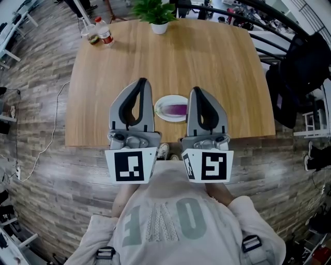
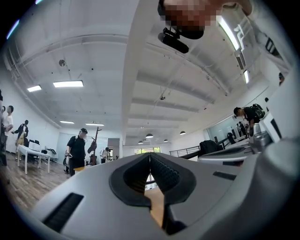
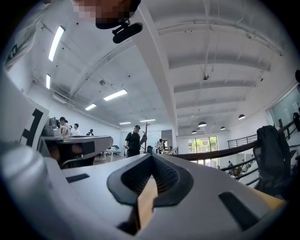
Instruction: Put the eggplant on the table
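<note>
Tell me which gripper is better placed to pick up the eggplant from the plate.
Right, slightly. In the head view the eggplant on its white plate lies nearer the right gripper than the left gripper. Both are shut and empty.

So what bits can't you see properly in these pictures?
- Plate: in the head view, its right edge is hidden behind the right tool.
- Eggplant: small and blurry in the head view. The left gripper view and the right gripper view don't show it; both look out at the room and ceiling.
- Bottle: in the head view, the label is too small to read.
- Plant: in the head view, the top is cut off by the upper edge.
</note>
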Tool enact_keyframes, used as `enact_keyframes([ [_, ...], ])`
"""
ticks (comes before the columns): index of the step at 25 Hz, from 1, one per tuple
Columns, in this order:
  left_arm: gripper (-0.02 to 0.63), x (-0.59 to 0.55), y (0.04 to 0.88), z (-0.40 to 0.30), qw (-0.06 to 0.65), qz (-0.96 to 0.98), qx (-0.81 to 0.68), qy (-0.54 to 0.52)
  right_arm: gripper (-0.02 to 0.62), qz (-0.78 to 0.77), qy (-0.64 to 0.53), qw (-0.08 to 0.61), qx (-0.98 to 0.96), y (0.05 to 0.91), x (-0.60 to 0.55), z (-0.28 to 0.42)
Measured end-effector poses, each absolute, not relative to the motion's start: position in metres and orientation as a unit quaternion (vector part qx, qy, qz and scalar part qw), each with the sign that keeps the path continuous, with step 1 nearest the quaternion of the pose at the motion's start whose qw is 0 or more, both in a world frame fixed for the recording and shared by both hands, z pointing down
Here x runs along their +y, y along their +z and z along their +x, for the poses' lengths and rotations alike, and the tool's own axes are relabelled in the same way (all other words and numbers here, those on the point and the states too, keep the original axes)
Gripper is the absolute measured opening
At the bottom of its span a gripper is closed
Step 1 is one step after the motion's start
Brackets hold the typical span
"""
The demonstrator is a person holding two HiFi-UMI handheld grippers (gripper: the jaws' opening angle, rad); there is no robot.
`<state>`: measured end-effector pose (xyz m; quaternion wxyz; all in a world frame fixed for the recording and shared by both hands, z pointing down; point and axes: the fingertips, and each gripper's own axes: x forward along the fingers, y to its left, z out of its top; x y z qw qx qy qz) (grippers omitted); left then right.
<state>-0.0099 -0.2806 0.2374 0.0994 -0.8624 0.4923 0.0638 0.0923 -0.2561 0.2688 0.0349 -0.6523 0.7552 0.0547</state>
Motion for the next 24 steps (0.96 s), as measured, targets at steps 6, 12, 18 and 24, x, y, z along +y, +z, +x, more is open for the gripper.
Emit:
enact_keyframes([
  [6, 0.009, -0.277, 0.234, -0.010, 0.103, -0.864, 0.488, 0.067, 0.018, -0.648, 0.054, 0.033, 0.759, 0.267, -0.254, 0.086],
  [12, 0.009, -0.274, 0.236, -0.006, 0.110, -0.865, 0.485, 0.064, 0.018, -0.646, 0.058, 0.039, 0.760, 0.266, -0.250, 0.087],
  [18, 0.009, -0.267, 0.230, -0.005, 0.120, -0.863, 0.486, 0.065, 0.018, -0.646, 0.057, 0.046, 0.760, 0.263, -0.246, 0.090],
  [24, 0.009, -0.269, 0.234, 0.001, 0.120, -0.861, 0.490, 0.062, 0.018, -0.645, 0.054, 0.049, 0.760, 0.266, -0.247, 0.097],
])
